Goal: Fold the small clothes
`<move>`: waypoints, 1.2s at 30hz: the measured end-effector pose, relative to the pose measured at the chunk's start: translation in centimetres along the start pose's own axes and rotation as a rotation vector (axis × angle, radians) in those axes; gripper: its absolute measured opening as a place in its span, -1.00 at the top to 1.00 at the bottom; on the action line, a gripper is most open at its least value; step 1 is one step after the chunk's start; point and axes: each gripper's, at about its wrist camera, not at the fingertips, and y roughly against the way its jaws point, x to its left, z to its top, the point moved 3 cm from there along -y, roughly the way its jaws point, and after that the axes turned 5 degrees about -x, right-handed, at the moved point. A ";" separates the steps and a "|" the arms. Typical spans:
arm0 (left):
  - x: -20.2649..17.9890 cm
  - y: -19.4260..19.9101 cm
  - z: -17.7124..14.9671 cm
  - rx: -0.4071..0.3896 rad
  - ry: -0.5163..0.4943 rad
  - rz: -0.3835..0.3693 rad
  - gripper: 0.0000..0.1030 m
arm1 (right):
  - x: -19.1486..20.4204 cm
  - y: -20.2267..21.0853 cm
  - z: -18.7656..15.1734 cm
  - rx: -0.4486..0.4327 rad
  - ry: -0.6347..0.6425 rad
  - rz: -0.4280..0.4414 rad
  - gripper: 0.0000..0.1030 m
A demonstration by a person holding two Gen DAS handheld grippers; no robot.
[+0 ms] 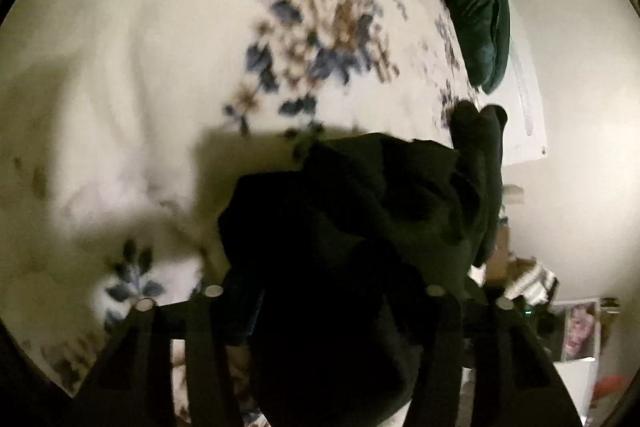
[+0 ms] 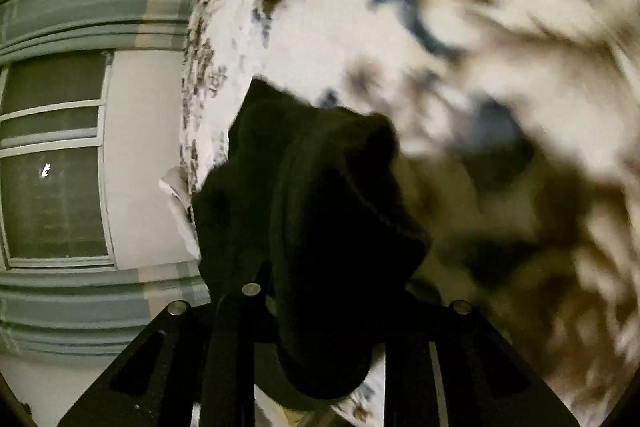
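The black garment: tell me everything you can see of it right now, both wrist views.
The black garment is a soft, matte, dark fabric, bunched and creased rather than flat. In the left wrist view it fills the space between the left gripper fingers and rises in a rumpled heap, one fold sticking up at the right. In the right wrist view the garment droops between the right gripper fingers. The floral bedspread lies behind it; contact with it cannot be told.

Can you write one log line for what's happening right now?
left gripper: shut on black garment | right gripper: shut on black garment | lifted above floral bedspread
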 end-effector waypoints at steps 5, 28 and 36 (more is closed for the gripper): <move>2.4 -0.8 -1.7 0.029 0.144 -0.150 -0.56 | -3.0 -0.7 -0.1 0.039 -0.065 0.032 -0.04; -1.8 -1.4 -2.1 -0.084 -0.021 -0.034 0.03 | -0.1 -3.6 0.1 0.055 0.048 -0.026 0.27; -5.5 0.7 -0.9 -0.099 -0.118 0.004 0.46 | 1.7 0.0 -1.4 -0.014 0.042 0.010 0.43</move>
